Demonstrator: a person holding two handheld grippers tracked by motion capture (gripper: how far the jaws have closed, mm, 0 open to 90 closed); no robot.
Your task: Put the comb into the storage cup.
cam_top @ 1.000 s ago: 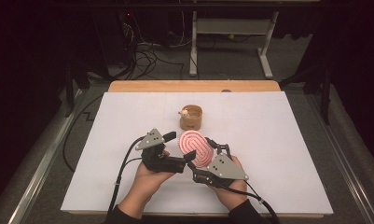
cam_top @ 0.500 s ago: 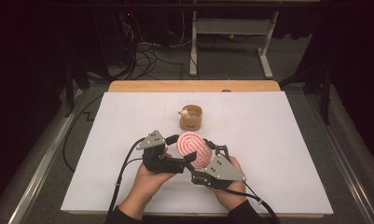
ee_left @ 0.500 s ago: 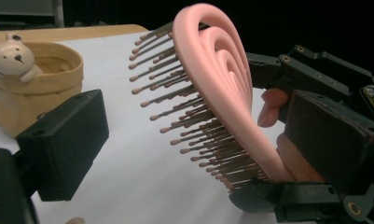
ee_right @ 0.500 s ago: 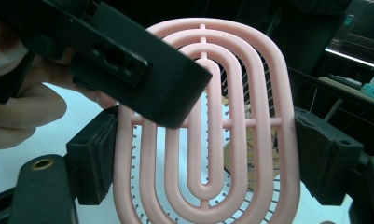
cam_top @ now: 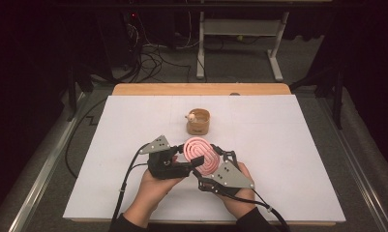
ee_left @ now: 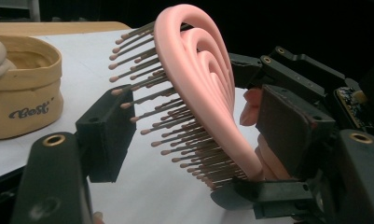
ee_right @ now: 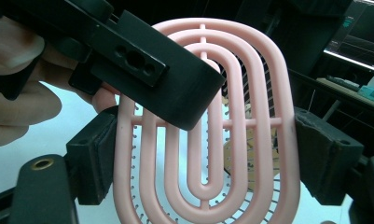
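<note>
Your left gripper point(cam_top: 194, 163) sits at the near middle of the white table point(cam_top: 288, 145), held in your left hand point(cam_top: 150, 191), its black jaws pointing right toward the pink brush point(cam_top: 201, 155). In the left gripper view the brush point(ee_left: 198, 79) stands on edge between the two jaws: the bristles point(ee_left: 147, 116) point at the left pad, their tips touching or almost touching it, and the pink back faces the right pad, where I cannot tell whether there is contact. So your left jaws straddle the brush and look part-closed; whether they truly clamp it I cannot tell.

Just right of it, your right gripper point(cam_top: 213, 157), in your right hand point(cam_top: 240, 203), reaches up and left to the same brush. In the right gripper view the oval pink frame point(ee_right: 208, 140), made of nested rings, stands upright between your two padded jaws, both side edges pressed against the pads: your right claw is closed on the brush across its width. The left gripper's jaw point(ee_right: 142, 65) crosses the upper left of the frame there.

The brush is lifted off the table, tilted. Beyond it, well apart, stands a small tan basket point(cam_top: 198, 122) with a tiny pale figure point(cam_top: 192, 116) on its rim.
</note>
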